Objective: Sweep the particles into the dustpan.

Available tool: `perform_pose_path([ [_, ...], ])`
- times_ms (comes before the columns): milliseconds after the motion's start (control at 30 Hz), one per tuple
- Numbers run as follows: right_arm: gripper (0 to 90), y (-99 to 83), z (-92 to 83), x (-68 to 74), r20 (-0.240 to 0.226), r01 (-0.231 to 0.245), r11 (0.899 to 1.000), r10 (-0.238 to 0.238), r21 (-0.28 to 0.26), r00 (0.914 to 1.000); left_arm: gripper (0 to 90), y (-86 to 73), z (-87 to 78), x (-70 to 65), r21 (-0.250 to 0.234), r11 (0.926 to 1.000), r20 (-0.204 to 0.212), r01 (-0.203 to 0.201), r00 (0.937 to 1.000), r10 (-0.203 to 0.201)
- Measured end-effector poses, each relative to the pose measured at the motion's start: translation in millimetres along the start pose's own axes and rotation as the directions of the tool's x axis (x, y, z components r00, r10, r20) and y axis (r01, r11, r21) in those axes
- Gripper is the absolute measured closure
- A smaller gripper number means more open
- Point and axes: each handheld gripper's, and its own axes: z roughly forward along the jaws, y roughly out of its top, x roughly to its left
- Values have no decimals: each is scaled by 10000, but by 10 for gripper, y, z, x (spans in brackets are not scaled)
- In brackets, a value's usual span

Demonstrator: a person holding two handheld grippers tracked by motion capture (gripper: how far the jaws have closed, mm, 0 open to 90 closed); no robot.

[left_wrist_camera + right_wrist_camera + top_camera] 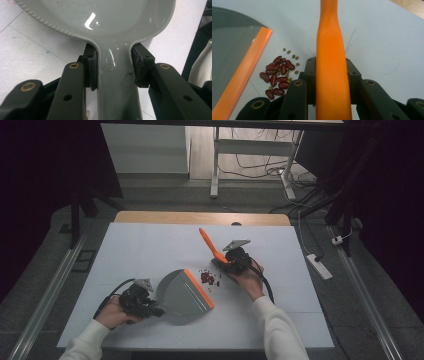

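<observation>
A grey dustpan with an orange lip lies flat on the white table. My left gripper is shut on its grey handle, with both pads pressed on the handle's sides. A small pile of red beans and a few green ones lies on the table just off the lip. My right gripper is shut on the orange handle of a small brush, which points up and away. The brush head sits on the table right of the beans; its bristles are hidden under the gripper.
The white table top has a wooden edge at the back. A person's white sleeves come in from the bottom. Beyond the table stand a desk frame, cables, and a power strip on the floor.
</observation>
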Motion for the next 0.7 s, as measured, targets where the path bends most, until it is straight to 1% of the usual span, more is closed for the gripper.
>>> perform_pose_path([
  [100, 704, 2, 14, 12, -31, -10, 10000, 10, 40, 10000, 613, 4, 0, -2, 16, 10000, 6, 10, 10000, -10],
  [200, 705, 11, 30, 41, -47, 135, 9999, -135, 60, 9999, 613, 13, 8, -13, 18, 10000, 16, 24, 10000, -24],
  [400, 705, 24, 48, 92, -163, 189, 9997, -187, 121, 9997, 614, 15, 19, -14, 18, 10000, 61, 34, 10000, -34],
  [467, 704, 29, 54, 106, -177, 297, 9995, -295, 118, 9994, 613, 15, 20, -11, 22, 10000, 72, 36, 10000, -36],
  [700, 704, 51, 73, 178, -276, 461, 9988, -456, 155, 9986, 613, 13, 26, -10, 17, 10000, 87, 43, 10000, -43],
])
